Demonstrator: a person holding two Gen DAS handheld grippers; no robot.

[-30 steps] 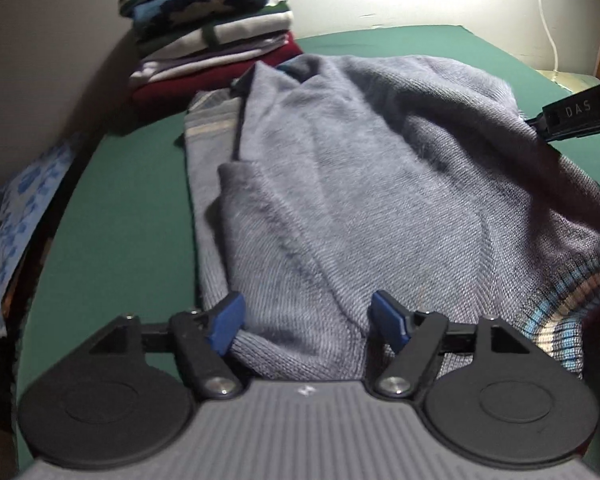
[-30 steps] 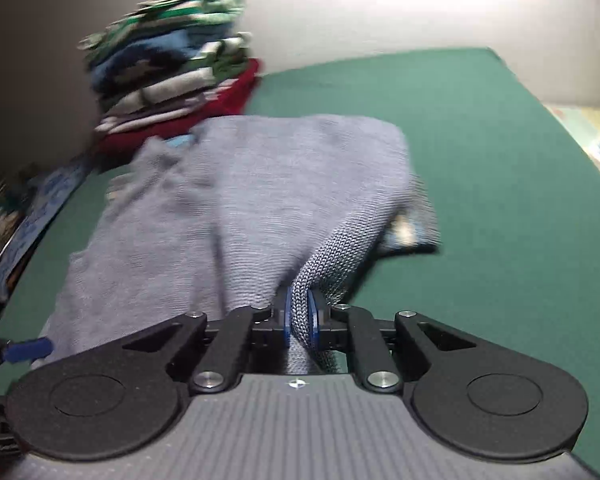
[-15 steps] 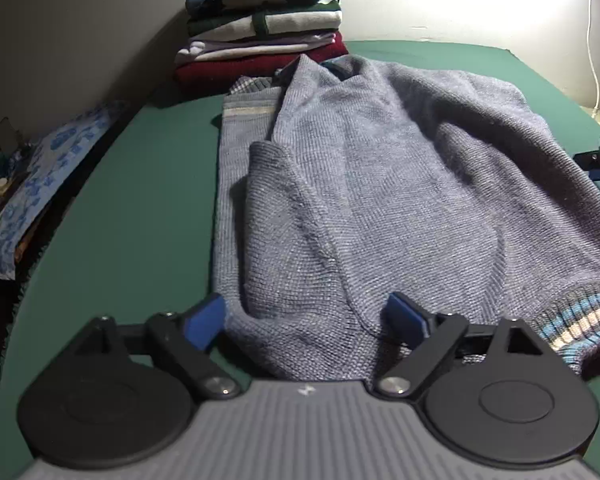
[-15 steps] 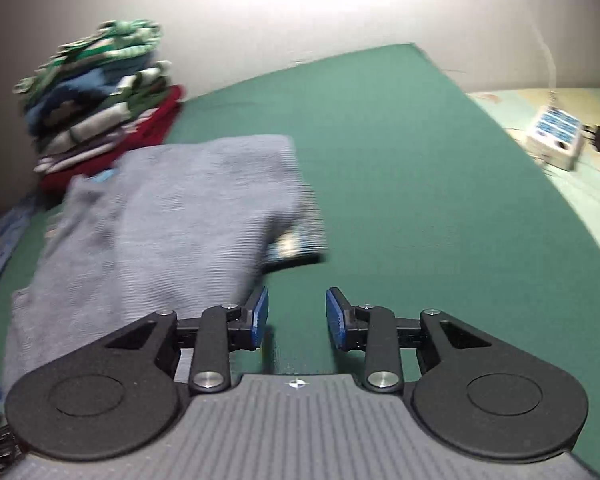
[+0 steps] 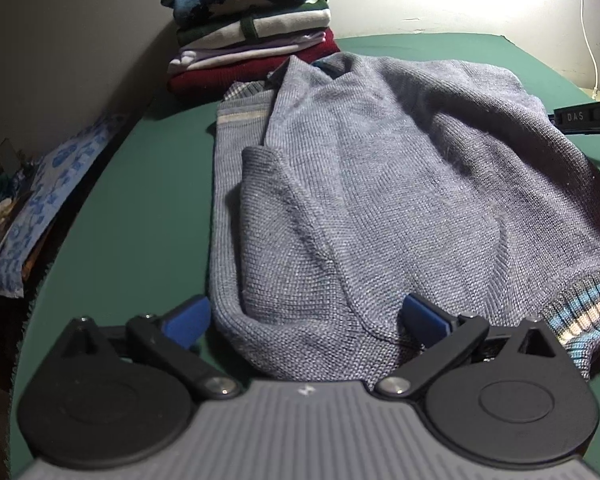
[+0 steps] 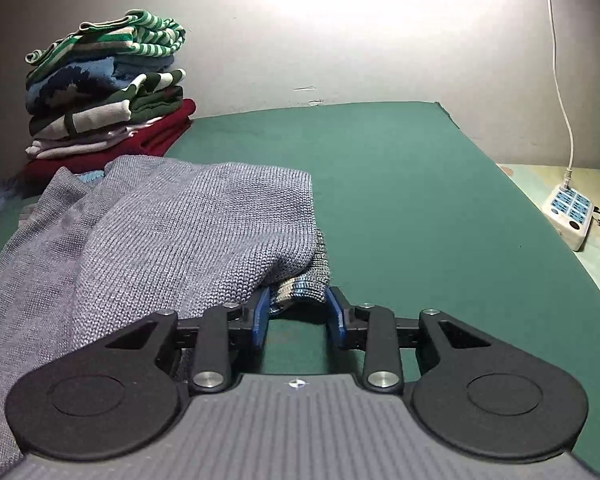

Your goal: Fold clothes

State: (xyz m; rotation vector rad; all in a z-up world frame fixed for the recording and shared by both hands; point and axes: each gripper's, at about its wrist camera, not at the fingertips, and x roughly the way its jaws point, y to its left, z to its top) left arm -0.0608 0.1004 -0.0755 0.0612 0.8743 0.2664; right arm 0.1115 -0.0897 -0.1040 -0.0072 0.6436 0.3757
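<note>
Grey-blue knitted sweater [image 5: 380, 200] mid-fold on the green-covered table [image 6: 420, 184], near its left edge.

My left gripper [image 5: 306, 318] gapes around the near hem; my right gripper [image 6: 298, 314] stands open at the striped cuff [image 6: 300, 286]. Next, I judge, both must pinch fabric. Only "DAS" is readable, on the right gripper's side. Folded garment stack [image 6: 104, 92] sits in the far-left corner.
</note>
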